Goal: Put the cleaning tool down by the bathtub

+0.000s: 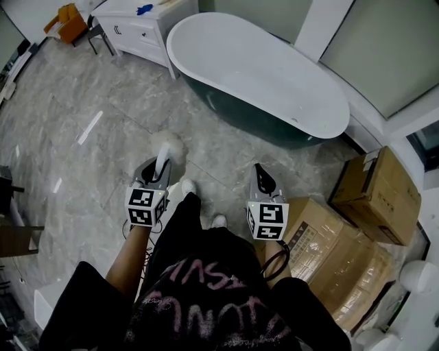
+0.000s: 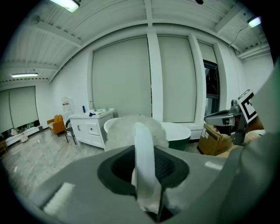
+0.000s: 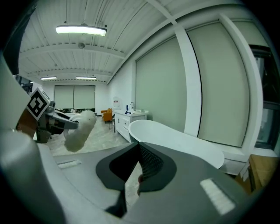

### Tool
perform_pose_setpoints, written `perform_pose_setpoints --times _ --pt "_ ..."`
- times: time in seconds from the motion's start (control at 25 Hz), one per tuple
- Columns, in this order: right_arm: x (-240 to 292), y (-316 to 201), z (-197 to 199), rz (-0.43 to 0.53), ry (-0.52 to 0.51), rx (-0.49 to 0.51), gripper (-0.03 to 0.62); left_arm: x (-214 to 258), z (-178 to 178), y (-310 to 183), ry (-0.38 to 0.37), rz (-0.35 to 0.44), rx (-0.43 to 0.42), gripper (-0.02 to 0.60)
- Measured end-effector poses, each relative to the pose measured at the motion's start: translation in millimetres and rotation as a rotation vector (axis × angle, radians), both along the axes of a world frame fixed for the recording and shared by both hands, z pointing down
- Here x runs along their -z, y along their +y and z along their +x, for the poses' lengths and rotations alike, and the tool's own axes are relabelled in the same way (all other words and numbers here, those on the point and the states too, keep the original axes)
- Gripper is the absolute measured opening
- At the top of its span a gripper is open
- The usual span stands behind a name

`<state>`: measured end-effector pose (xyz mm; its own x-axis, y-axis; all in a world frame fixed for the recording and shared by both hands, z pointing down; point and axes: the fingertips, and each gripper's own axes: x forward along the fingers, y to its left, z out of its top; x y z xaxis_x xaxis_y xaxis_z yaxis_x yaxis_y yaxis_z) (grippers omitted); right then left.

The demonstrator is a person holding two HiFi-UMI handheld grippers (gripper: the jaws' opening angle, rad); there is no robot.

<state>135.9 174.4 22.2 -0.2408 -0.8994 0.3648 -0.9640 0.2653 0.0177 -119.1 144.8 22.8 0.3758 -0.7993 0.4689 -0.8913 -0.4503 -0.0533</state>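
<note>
The cleaning tool is a fluffy white duster [image 1: 169,145] on a white handle [image 2: 142,153]. My left gripper [image 1: 156,177] is shut on that handle, with the fluffy head [image 2: 131,129] sticking out past the jaws. The duster [image 3: 80,129] also shows at the left of the right gripper view. A white freestanding bathtub [image 1: 260,75] with a dark green outside stands ahead of me on the marble floor. My right gripper [image 1: 264,179] is shut with nothing in it, held over the floor short of the tub [image 3: 175,142].
Cardboard boxes [image 1: 343,226] are stacked on the floor at my right. A white vanity cabinet [image 1: 140,27] stands left of the tub, with an orange chair [image 1: 67,20] beyond it. My feet [image 1: 199,199] stand between the two grippers.
</note>
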Motion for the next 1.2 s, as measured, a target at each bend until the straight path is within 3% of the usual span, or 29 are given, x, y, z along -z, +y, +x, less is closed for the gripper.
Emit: perform_pose_setpoints --times 0.36,1.2 --pt "-14 -38 7 -0.028 0.013 -0.032 0.011 -18 7 -43 -0.004 -0.010 -0.032 0.089" --pt "-92 -179 -18 -0.162 -0.008 -0.090 0.012 -130 -22 -174 0.003 -0.202 -0.028 0.089"
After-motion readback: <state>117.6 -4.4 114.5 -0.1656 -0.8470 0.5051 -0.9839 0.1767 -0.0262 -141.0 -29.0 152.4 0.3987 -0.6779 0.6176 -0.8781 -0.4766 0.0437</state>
